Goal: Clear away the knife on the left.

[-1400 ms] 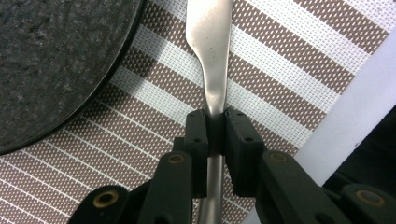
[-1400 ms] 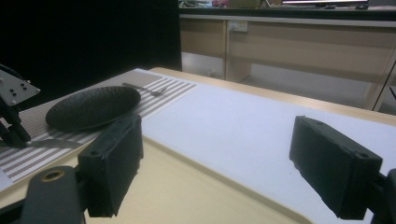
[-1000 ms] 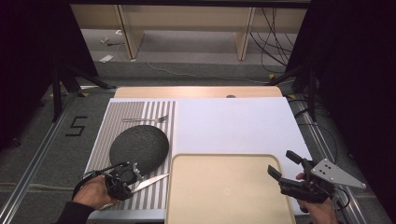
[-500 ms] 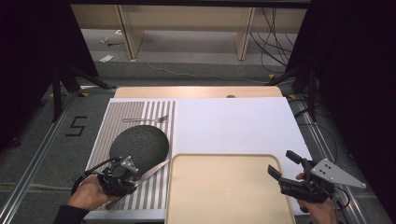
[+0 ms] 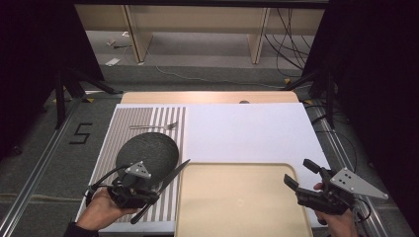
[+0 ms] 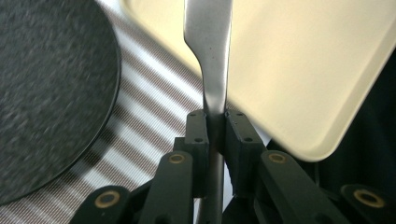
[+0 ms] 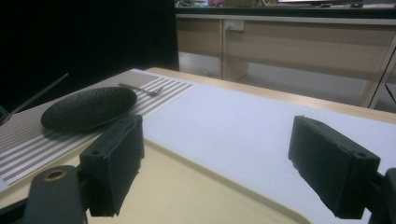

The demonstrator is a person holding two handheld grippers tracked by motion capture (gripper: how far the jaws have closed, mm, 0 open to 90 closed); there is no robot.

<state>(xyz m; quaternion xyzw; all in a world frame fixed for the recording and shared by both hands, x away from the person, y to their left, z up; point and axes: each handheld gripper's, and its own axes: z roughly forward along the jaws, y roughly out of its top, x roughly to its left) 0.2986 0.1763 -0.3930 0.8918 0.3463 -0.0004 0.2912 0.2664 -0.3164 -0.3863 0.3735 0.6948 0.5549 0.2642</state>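
Observation:
My left gripper [image 5: 148,194] is shut on a silver table knife [image 5: 174,172], held above the striped placemat [image 5: 170,118] at the front left. In the left gripper view the jaws [image 6: 216,126] pinch the knife [image 6: 208,56] at its neck, and the blade points toward the beige tray [image 6: 303,60]. A dark round plate [image 5: 148,150] lies just behind the gripper. A fork [image 5: 155,126] lies beyond the plate. My right gripper [image 5: 297,173] stands open with nothing in it at the tray's [image 5: 237,197] front right edge; its jaws [image 7: 219,154] are wide apart.
A white mat [image 5: 247,133] covers the table's middle and right. The beige tray holds nothing. The plate [image 7: 88,107] and fork [image 7: 140,88] lie far left in the right gripper view. Dark stands and cables flank the table, and wooden desks stand beyond it.
The left gripper has risen with the knife, which has come off the striped placemat and now hangs tilted over the plate's near edge. The right gripper has not moved.

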